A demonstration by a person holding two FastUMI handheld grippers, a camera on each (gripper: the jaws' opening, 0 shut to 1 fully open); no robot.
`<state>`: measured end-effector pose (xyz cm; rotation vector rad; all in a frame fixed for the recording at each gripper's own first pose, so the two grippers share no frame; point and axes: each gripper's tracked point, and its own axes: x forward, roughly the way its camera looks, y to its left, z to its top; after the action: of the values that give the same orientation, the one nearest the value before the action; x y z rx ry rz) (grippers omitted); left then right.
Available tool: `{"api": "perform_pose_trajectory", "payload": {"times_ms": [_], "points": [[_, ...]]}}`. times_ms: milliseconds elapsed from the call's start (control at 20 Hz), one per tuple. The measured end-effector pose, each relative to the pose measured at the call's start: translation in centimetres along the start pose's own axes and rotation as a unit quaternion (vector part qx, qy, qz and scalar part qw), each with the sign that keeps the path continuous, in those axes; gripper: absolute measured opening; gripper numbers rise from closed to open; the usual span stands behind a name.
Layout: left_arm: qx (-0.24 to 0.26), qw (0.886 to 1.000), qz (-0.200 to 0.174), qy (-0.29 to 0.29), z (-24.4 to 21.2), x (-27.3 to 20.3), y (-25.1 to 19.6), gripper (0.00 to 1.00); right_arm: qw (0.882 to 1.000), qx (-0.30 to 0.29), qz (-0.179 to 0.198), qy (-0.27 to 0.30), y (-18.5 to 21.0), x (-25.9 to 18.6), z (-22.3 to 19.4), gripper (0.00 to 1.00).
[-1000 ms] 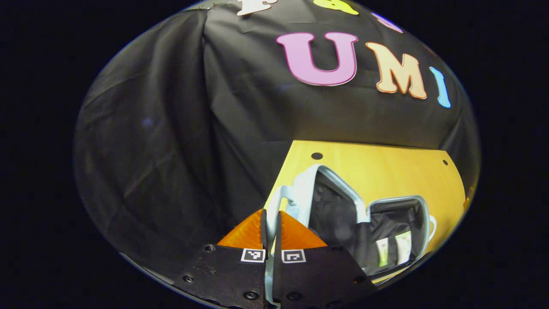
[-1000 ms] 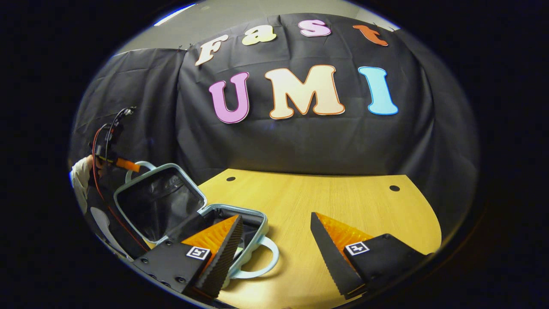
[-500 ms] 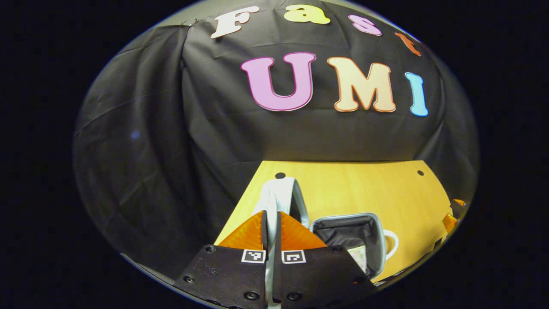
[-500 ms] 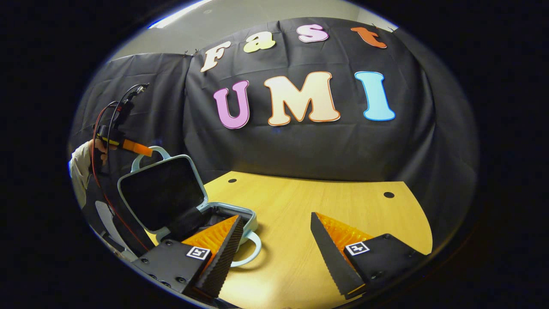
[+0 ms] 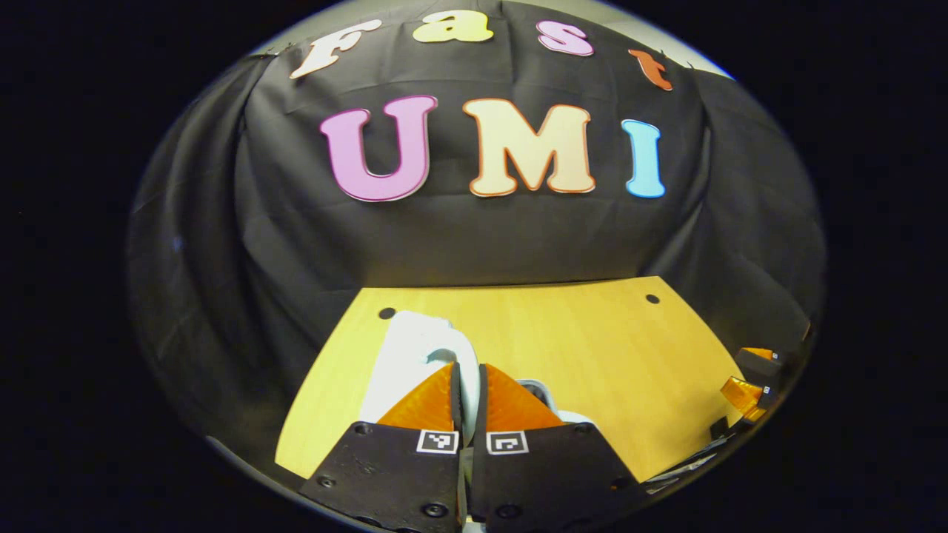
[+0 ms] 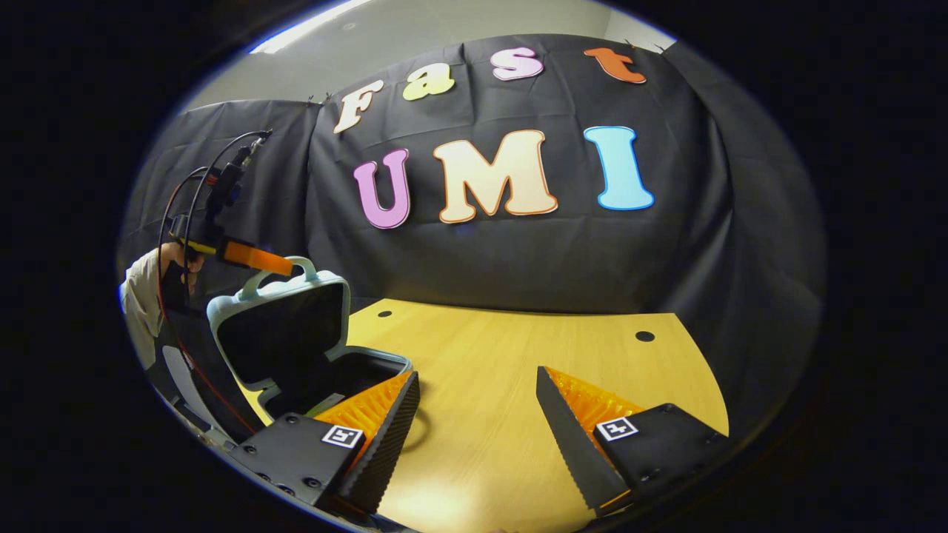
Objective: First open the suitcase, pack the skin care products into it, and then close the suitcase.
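The pale blue suitcase (image 6: 370, 362) stands at the table's left with its black-lined lid (image 6: 285, 334) raised and tilted over the base. My left gripper (image 5: 468, 385) is shut on the lid's handle (image 5: 422, 348), which runs up between the orange fingers. In the right gripper view the left gripper (image 6: 255, 257) grips that handle (image 6: 300, 264) from the left, held by a hand (image 6: 176, 257). My right gripper (image 6: 478, 392) hovers open over the table in front of the case, nothing between its fingers. Its left finger (image 6: 381, 414) covers the base's front.
The yellow wooden table (image 6: 518, 370) has small holes near its back edge and free room right of the suitcase. Black cloth closes the booth behind and on both sides. A white sleeve (image 6: 141, 303) and red cables are at the far left.
The left gripper has carried the handle up and over, swinging the lid from lying back to tilting over the base. The inside of the base has dropped out of the left gripper view. The right gripper stayed open.
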<state>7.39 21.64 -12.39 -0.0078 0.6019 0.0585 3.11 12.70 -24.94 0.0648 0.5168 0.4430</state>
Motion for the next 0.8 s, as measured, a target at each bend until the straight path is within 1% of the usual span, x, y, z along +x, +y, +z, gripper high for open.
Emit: {"api": "perform_pose_trajectory", "payload": {"times_ms": [250, 400, 450, 600, 700, 800], "points": [[-0.001, 0.999, -0.044, 0.018, -2.6, 1.5, -5.2, 0.00, 1.000, 0.003, -0.020, -0.008, -2.7, -1.0, 0.8, 0.98], [-0.038, 0.996, -0.080, 0.026, -4.2, 2.1, -7.5, 0.00, 0.999, 0.007, -0.029, -0.011, -3.5, -1.5, 1.0, 0.98], [-0.048, 0.995, -0.089, 0.023, -4.6, 2.2, -8.0, 0.02, 0.999, 0.009, -0.030, -0.011, -3.5, -1.6, 1.1, 0.98], [-0.039, 0.994, -0.104, 0.024, -6.1, 2.9, -10.0, 0.04, 0.999, 0.000, -0.032, -0.010, -3.7, -2.4, 0.9, 0.98], [-0.029, 0.994, -0.105, 0.030, -7.2, 3.4, -11.0, 0.05, 0.999, -0.003, -0.032, -0.009, -3.9, -2.7, 1.1, 0.98], [-0.036, 0.991, -0.117, 0.052, -8.7, 3.5, -12.4, 0.07, 0.999, -0.003, -0.032, -0.009, -4.0, -3.1, 1.0, 0.98]]}}
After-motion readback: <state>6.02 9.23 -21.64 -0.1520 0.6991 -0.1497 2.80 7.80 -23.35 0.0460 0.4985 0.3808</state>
